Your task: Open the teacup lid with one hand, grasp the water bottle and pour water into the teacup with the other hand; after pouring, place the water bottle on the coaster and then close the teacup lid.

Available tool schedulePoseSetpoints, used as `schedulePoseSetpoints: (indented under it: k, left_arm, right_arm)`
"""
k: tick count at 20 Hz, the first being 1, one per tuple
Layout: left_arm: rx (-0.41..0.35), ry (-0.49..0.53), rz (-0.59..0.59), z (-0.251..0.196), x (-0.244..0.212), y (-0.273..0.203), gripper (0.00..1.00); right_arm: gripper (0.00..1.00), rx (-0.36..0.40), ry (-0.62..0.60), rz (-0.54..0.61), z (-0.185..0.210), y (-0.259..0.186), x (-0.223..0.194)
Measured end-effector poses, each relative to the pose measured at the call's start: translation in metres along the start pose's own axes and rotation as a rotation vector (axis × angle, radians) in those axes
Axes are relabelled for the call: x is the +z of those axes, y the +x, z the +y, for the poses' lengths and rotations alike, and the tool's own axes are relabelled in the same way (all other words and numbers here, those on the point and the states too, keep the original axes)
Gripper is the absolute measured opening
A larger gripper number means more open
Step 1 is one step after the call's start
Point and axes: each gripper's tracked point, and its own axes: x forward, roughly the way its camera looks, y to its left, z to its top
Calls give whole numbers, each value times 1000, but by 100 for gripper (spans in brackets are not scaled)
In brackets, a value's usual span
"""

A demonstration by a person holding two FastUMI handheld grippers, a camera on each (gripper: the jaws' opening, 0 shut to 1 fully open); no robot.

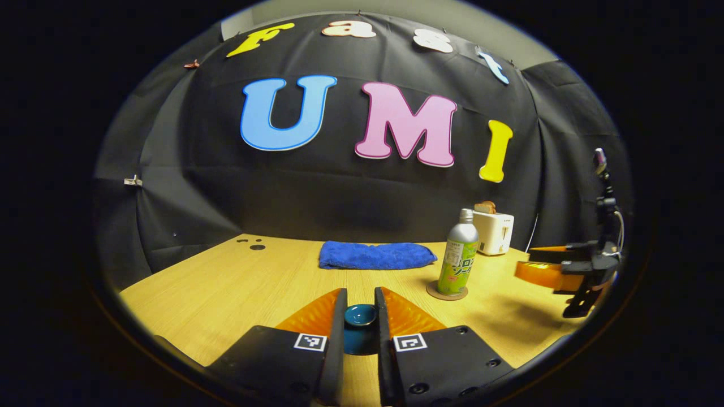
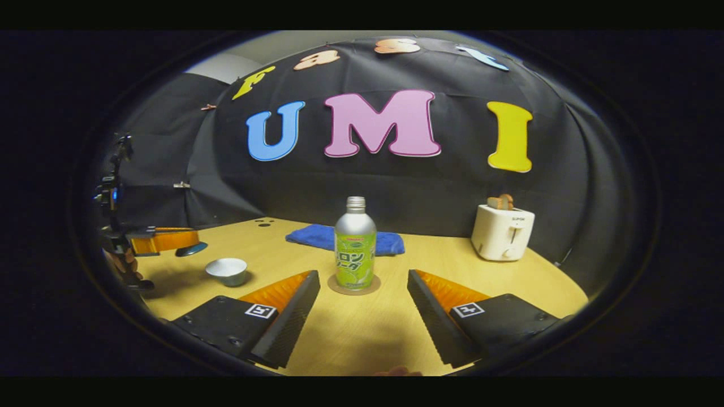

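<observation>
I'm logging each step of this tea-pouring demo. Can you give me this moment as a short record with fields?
lid: off the teacup, held between the left gripper fingers
teacup: open, on the table
water bottle: upright on the coaster, not gripped
right gripper: open, facing the bottle, short of it
background: blue towel, toaster
stage: lid lifted, bottle not yet grasped

The teacup lid point(image 1: 361, 316) is partly hidden between the left gripper's point(image 1: 360, 308) fingers, its lower part in shadow. In the right gripper view, the lid point(image 2: 191, 249) is half covered, and the far blue towel point(image 2: 317, 236) is partly behind the water bottle point(image 2: 354, 249).
</observation>
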Motion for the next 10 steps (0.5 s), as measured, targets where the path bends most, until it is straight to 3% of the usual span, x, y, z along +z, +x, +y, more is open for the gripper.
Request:
schedulePoseSetpoints:
  k: [10]
  left_arm:
    - [-17, 30, 105, -17, -34, 42, 29]
  right_arm:
    - [97, 17, 119, 36, 1, -20, -19]
